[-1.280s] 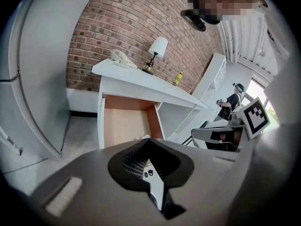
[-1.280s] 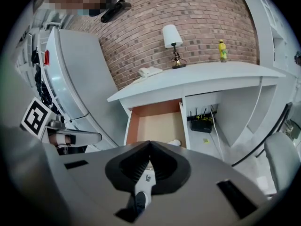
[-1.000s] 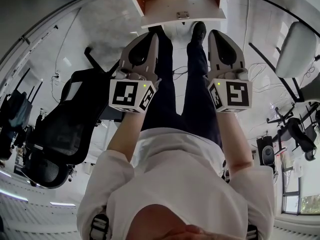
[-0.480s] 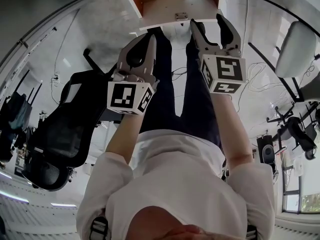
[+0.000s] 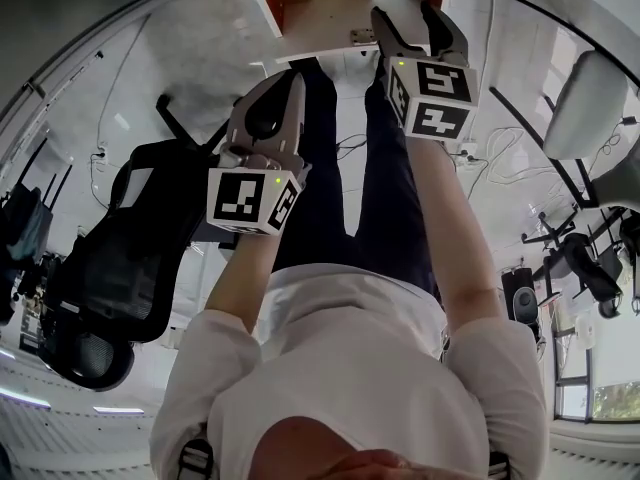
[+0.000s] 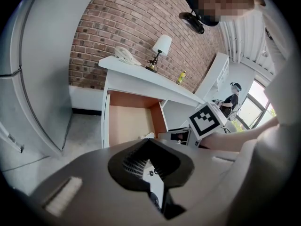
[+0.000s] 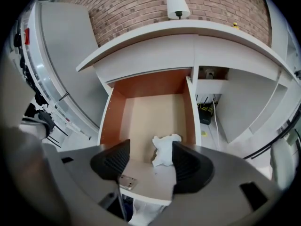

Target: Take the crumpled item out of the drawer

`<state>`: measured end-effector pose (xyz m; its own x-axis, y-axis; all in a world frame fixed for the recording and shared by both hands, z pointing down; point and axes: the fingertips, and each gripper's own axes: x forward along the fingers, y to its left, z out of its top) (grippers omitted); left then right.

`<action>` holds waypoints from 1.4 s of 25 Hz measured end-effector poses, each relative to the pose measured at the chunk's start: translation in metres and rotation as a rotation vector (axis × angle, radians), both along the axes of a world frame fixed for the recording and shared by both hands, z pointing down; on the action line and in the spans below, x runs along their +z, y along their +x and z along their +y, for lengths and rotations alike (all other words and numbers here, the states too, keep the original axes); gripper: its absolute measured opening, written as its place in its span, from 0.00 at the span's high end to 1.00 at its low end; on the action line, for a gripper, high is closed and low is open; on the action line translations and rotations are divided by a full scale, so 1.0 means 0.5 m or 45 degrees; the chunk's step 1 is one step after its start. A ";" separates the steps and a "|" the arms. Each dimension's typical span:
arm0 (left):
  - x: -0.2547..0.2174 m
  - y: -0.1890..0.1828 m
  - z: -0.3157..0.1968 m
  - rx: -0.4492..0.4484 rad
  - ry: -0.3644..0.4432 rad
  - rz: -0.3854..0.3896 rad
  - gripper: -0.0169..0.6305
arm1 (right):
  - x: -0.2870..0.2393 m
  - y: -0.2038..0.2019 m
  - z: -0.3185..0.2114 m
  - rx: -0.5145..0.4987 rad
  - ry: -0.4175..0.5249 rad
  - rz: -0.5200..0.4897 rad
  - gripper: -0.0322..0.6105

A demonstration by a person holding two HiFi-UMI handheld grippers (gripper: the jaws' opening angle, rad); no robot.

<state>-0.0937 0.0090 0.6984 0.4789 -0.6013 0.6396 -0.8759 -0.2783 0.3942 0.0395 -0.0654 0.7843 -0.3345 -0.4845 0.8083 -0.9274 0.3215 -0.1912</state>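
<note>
Right gripper (image 7: 148, 165) has advanced, jaws spread, toward white crumpled item (image 7: 165, 157), perhaps paper; left gripper (image 6: 148, 142) clenched.

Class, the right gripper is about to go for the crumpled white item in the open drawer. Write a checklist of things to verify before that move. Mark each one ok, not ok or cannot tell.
1. Drawer open: ok. The drawer is pulled out and its inside shows.
2. Target found: ok. The crumpled item lies near the drawer's front, right of middle.
3. Right gripper ready: ok. The right gripper is open and empty.
4. Item centred between the jaws: not ok. It sits towards the right-hand pad and is partly hidden behind it.
5. Left gripper out of the way: ok. The left gripper is shut, empty and short of the drawer.
</note>
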 end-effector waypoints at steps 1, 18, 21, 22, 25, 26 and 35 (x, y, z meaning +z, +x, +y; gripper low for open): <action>0.003 -0.002 0.000 -0.004 -0.004 0.002 0.96 | 0.008 -0.003 -0.009 -0.005 -0.001 0.013 0.53; 0.037 -0.023 -0.016 -0.045 -0.063 0.054 0.96 | 0.183 -0.031 -0.114 -0.153 -0.151 0.161 0.53; 0.041 -0.024 -0.022 -0.051 -0.061 0.070 0.96 | 0.210 -0.031 -0.112 -0.170 -0.174 0.191 0.53; 0.042 -0.026 -0.023 -0.054 -0.061 0.073 0.96 | 0.217 -0.032 -0.111 -0.174 -0.181 0.200 0.53; 0.049 -0.032 -0.025 -0.064 -0.064 0.080 0.96 | 0.232 -0.031 -0.109 -0.163 -0.203 0.209 0.53; 0.052 -0.034 -0.024 -0.066 -0.068 0.082 0.96 | 0.235 -0.030 -0.108 -0.153 -0.212 0.208 0.53; 0.057 -0.028 -0.025 -0.067 -0.076 0.101 0.96 | 0.250 -0.011 -0.113 -0.123 -0.246 0.225 0.68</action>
<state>-0.1077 -0.0037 0.7271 0.4983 -0.5892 0.6361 -0.8539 -0.2065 0.4776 0.0341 -0.1221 0.9095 -0.2174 -0.2886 0.9324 -0.9185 0.3837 -0.0954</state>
